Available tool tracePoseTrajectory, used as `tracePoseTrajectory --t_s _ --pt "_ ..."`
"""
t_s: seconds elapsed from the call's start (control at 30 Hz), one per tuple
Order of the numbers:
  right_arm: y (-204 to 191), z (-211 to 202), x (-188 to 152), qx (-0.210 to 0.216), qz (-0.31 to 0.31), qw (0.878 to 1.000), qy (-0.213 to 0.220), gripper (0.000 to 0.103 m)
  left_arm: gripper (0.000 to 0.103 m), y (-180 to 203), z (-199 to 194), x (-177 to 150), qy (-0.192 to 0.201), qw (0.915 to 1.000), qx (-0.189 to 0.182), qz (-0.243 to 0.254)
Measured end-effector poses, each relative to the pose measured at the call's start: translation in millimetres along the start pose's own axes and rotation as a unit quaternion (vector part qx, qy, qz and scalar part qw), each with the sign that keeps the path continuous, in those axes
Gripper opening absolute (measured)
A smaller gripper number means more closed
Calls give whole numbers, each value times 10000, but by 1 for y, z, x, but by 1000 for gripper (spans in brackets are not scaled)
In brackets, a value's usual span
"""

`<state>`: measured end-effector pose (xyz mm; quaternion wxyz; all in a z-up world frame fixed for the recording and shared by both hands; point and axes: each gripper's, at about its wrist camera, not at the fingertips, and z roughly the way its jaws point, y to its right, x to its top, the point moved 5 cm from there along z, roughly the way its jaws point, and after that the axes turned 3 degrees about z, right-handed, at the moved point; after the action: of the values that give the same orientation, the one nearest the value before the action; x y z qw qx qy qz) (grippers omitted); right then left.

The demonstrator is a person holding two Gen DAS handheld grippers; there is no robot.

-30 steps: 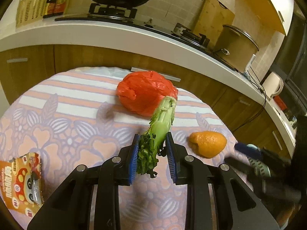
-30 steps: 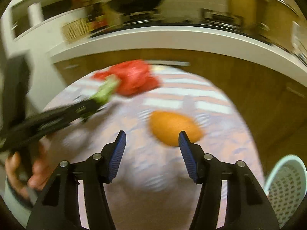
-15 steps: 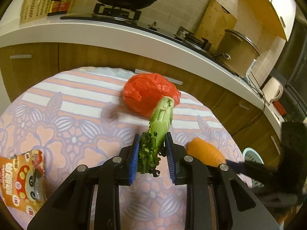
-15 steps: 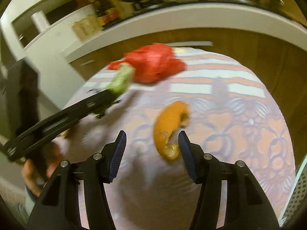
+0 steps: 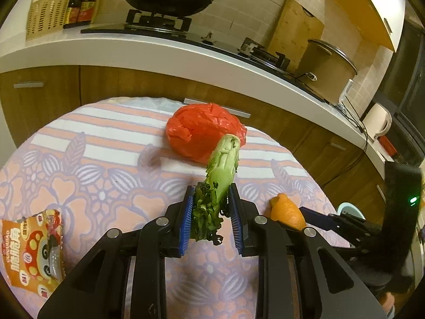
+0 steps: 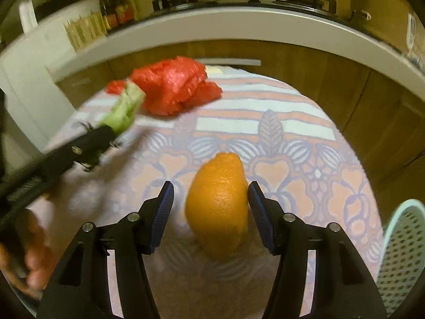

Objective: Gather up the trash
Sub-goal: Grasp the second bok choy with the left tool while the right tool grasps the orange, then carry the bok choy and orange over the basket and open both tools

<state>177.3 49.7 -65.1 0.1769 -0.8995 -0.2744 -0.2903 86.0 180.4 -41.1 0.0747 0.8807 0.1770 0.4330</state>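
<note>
On the table: a round top under a pink-and-lilac flowered, striped cloth (image 5: pixel 111 175) carries the trash that remains.
Left gripper (image 5: pixel 211 220): pinches the leafy dark end of a green vegetable stalk (image 5: pixel 221 167), whose pale cut base points toward a crumpled red plastic bag (image 5: pixel 202 130).
Right gripper (image 6: pixel 209 212): spread, blue pads either side of a curved orange peel (image 6: pixel 217 202) lying on the cloth; the right pad looks very near the rind, the left one stands apart.
Peel, handling: probably light, springy and hollow; its pebbled skin should give fair grip. Best taken across the broad middle, gently, or it may fold or squirt out.
Stalk, handling: limp leaves are a weak hold; the firm stem is safer.
Also waiting: an orange printed snack wrapper (image 5: pixel 32 247), thin and slick.
Likely destination: a pale blue perforated basket (image 6: pixel 401 252) just beyond the table edge.
</note>
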Motion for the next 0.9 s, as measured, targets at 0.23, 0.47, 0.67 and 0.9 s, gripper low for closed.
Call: tracePoseTrajectory --t_s 0.23,0.47,0.67,0.9 --pt "3 3 -15 -141 -88 9998 -91 20 23 16 -6 1 71 9995 -288 102" --pt "29 -51 -17 -123 241 9987 428 15 23 54 -23 5 97 9976 -564 392" --pt "82 -106 -26 -309 769 9926 887 15 23 112 -35 6 118 9928 -880 805" --pt "151 -156 -48 -751 1292 9813 1216 15 23 192 -19 -4 -89 9836 -1262 1288"
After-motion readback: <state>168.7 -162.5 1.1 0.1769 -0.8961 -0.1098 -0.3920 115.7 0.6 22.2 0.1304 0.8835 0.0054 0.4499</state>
